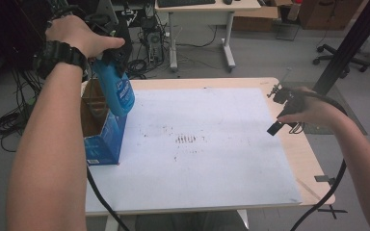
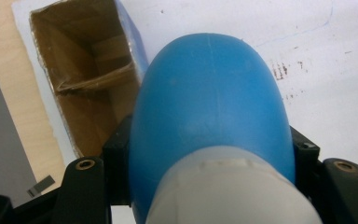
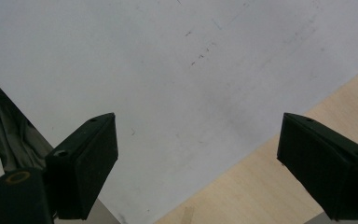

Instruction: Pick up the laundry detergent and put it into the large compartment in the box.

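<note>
My left gripper (image 1: 110,62) is shut on a blue plastic bottle (image 1: 117,91) with a white cap end and holds it in the air, bottom down, just above the open blue cardboard box (image 1: 102,130) at the table's left edge. In the left gripper view the bottle (image 2: 209,107) swells between the two black jaws, with the box's brown inside (image 2: 91,79) below and to the left. My right gripper (image 1: 280,115) hovers open over the right side of the white sheet (image 1: 202,144). Its pads (image 3: 93,163) stand wide apart with nothing between them.
The white sheet (image 3: 177,70) covers most of the wooden table (image 1: 308,159) and bears dark smudges near its middle. Behind the table lie cables (image 1: 147,57), a desk's legs (image 1: 226,43) and an office chair's base (image 1: 342,55). A black post (image 1: 347,43) rises at the right.
</note>
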Action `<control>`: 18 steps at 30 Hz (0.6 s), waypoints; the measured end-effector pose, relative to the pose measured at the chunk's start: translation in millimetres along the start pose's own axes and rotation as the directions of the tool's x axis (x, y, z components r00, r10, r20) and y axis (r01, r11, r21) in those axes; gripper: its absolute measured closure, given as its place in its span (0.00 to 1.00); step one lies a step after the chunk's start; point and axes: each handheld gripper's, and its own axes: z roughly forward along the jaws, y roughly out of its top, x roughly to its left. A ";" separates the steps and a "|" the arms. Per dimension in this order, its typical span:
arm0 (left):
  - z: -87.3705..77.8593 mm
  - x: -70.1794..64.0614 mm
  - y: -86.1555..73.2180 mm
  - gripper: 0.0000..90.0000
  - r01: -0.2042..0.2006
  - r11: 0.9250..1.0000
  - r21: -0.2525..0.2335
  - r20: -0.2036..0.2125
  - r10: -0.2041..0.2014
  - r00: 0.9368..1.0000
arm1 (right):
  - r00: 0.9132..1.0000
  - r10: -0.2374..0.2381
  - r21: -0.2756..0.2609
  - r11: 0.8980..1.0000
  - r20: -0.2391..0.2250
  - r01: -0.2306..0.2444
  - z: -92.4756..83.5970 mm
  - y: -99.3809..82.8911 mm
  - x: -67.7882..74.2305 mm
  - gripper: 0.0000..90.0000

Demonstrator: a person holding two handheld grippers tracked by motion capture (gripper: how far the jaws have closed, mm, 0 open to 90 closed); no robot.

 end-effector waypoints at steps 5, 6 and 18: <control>-1.5 10.1 -3.7 0.42 0.019 1.000 0.008 -0.006 -0.019 1.000 | 1.000 0.006 0.001 1.000 0.001 -0.006 0.1 0.0 -0.6 0.14; -1.4 12.3 -4.4 0.42 0.023 1.000 0.012 -0.010 -0.022 1.000 | 1.000 0.006 0.002 1.000 0.002 -0.006 0.1 0.1 -0.5 0.14; -6.1 35.4 -12.4 0.42 0.081 0.997 0.002 -0.020 -0.081 0.997 | 1.000 0.006 0.007 1.000 -0.001 -0.006 1.8 2.9 0.2 0.14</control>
